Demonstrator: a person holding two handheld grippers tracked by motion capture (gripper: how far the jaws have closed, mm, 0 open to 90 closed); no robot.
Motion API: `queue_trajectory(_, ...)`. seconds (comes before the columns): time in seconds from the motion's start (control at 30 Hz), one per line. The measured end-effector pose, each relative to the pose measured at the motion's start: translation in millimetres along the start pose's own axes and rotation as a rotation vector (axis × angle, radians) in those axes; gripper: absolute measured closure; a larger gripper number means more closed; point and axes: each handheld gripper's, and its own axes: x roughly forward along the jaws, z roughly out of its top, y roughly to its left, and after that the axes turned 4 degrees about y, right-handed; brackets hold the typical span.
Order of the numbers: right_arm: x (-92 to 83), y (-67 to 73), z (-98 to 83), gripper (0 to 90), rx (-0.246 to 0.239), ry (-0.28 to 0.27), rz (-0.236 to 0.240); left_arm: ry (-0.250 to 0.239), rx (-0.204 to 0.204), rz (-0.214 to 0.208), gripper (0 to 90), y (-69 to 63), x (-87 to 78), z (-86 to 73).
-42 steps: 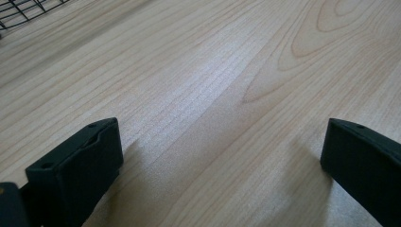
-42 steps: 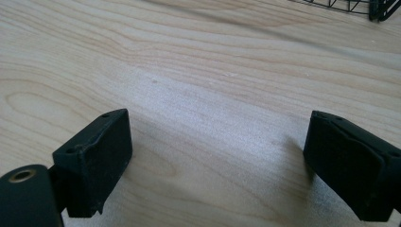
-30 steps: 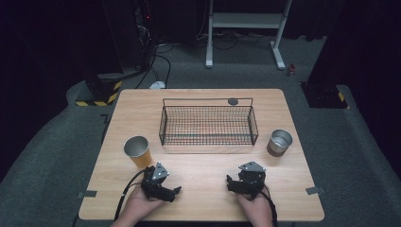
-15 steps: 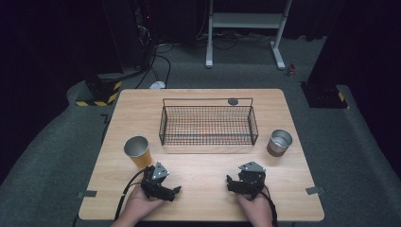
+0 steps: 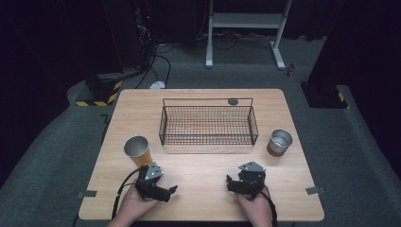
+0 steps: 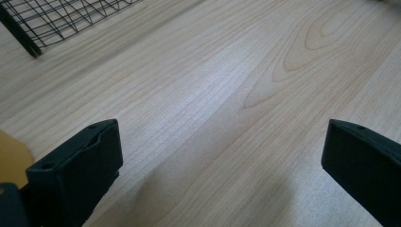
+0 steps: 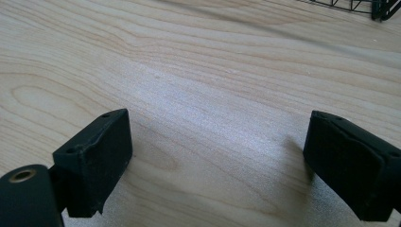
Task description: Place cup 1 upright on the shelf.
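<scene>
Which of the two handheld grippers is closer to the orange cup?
The left. The left gripper sits just in front of the orange cup, a little to its right. The right gripper is farther off across the table, nearer the silver cup.

An orange cup (image 5: 137, 150) with a shiny metal inside stands upright and open-mouthed on the tabletop (image 5: 203, 177) at about 8 o'clock from the centre, just off the wire basket's (image 5: 208, 125) near-left corner. A brown cup (image 5: 279, 143), also metal-lined and upright, stands at about 4 o'clock, just beside the basket's right end. The black basket sits between them, toward 12 o'clock.
</scene>
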Motion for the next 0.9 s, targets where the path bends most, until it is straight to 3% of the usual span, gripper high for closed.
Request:
queue_trajectory(0.47,0.1,-0.1,0.1,8.7,-0.002,0.0,-0.001,0.014,-0.012,0.02,0.1,16.2,-19.3,-9.9)
queue_trajectory(0.53,0.1,-0.1,0.1,8.7,-0.002,0.0,-0.001,0.027,-0.005,0.04,0.1,20.1,-22.4,-12.2)
queue_trajectory(0.9,-0.2,0.0,-0.1,8.7,0.0,0.0,0.001,0.022,-0.059,0.066,0.2,32.0,-35.4,-25.6)
